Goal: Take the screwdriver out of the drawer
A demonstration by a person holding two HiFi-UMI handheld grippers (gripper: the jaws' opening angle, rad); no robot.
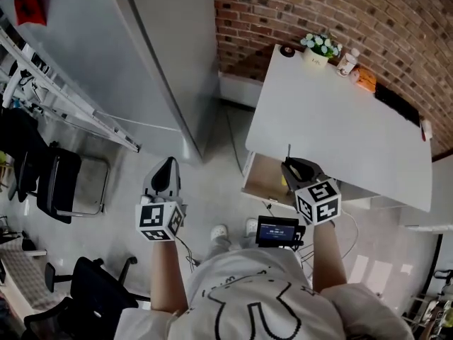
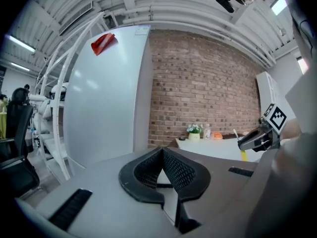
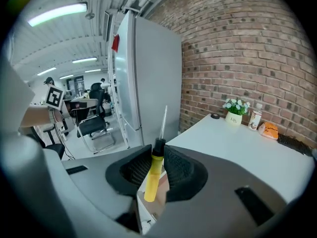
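Observation:
My right gripper [image 3: 157, 158] is shut on a screwdriver [image 3: 154, 171] with a yellow handle, black collar and thin metal shaft pointing up. In the head view the right gripper [image 1: 299, 170] hangs over the open wooden drawer [image 1: 265, 178] under the white table's near-left corner, the shaft [image 1: 288, 151] sticking out toward the tabletop. My left gripper [image 2: 161, 168] is shut with nothing between its jaws. It hovers over the floor to the left of the drawer [image 1: 164, 179]. From the left gripper view the right gripper [image 2: 257, 138] shows with the yellow handle below it.
A white table [image 1: 333, 119] carries a small flower pot [image 1: 318, 48], a bottle [image 1: 347, 61], an orange item [image 1: 364, 80] and a black roll [image 1: 287, 50] at its far edge. A tall white cabinet [image 1: 134, 48] stands left. Office chairs [image 1: 67, 183] and a brick wall [image 1: 318, 6] surround.

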